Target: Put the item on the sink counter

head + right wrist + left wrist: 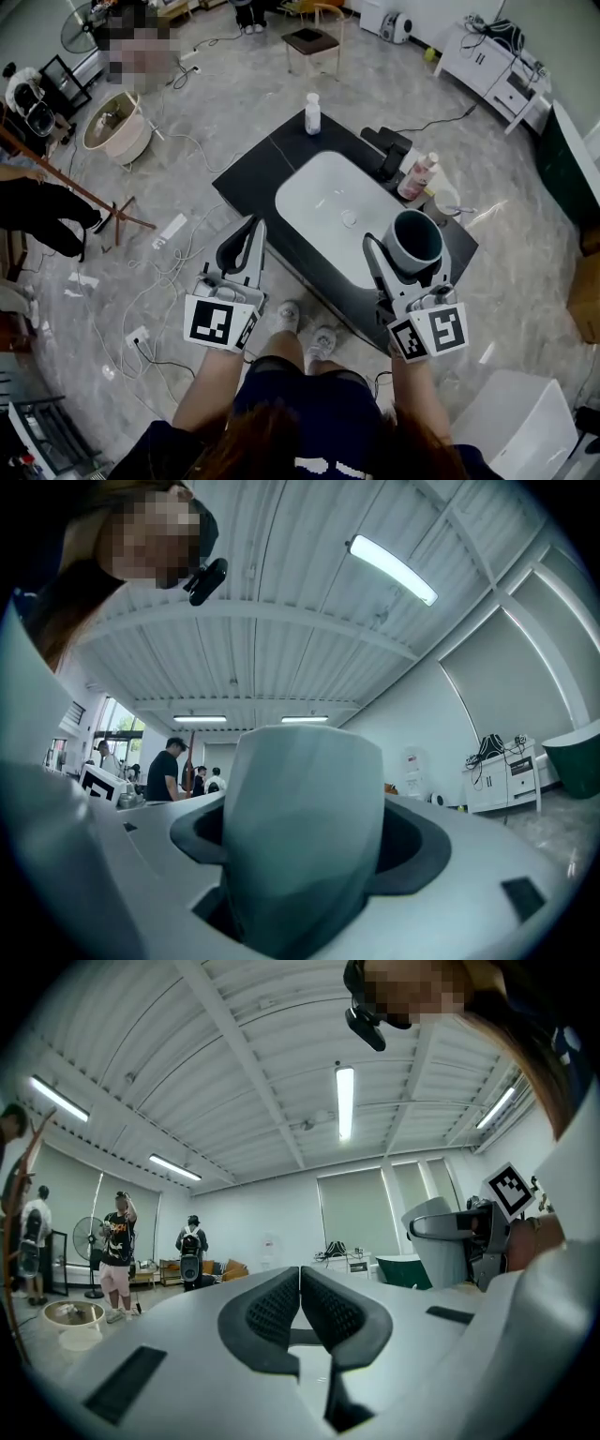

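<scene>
the left tongs [254, 226] are being held up in front of the person, off the near left edge of the table [253, 172]. in the left gripper view the left tongs [300, 1277] are pointing up toward the ceiling, the two dark ribbed pads are pressing together at their tips, and nothing is sitting between them.

the right tongs [413, 249] are being held to the right, over the near right part of the table. in the right gripper view the jaws are spreading wide around a grey cup [304, 808] and are clamping it on both sides. in the head view the cup [415, 238] is standing upright in the tongs with its mouth up, showing a dark inside; it is overlapping the near right rim of the basin [323, 202] and is not resting on the table.

the table is showing a dark top with the white basin set into it. a black tap [392, 152] is standing at the right rim of the basin, with a pink bottle [418, 176] just beside it and a small white cup [448, 201] near that. a white bottle [312, 114] is standing upright at the far corner of the table.
</scene>
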### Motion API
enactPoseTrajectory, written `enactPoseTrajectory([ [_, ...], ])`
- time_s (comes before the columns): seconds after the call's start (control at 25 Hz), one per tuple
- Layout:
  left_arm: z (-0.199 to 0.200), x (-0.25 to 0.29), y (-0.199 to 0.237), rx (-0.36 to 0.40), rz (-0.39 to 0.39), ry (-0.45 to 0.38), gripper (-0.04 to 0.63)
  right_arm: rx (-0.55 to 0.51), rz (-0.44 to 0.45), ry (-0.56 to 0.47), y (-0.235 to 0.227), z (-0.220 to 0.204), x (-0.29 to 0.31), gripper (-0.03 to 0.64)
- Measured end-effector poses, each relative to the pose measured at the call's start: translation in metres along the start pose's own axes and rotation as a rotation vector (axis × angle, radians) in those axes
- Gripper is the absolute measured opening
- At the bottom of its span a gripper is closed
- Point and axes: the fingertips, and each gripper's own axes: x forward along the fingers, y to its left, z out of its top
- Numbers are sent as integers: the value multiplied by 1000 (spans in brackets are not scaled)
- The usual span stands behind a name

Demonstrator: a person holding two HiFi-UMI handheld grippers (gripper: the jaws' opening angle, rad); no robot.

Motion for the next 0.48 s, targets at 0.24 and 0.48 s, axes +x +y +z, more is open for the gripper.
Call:
enactPoseTrajectory([
  [0.24, -20, 55, -1, -27, -23, 8, 23, 3, -16, 25, -38, -20, 26, 410],
  [0.48, -22, 131, 46, -37, -74, -20, 23, -23, -69, 23, -67, -23, 98, 410],
])
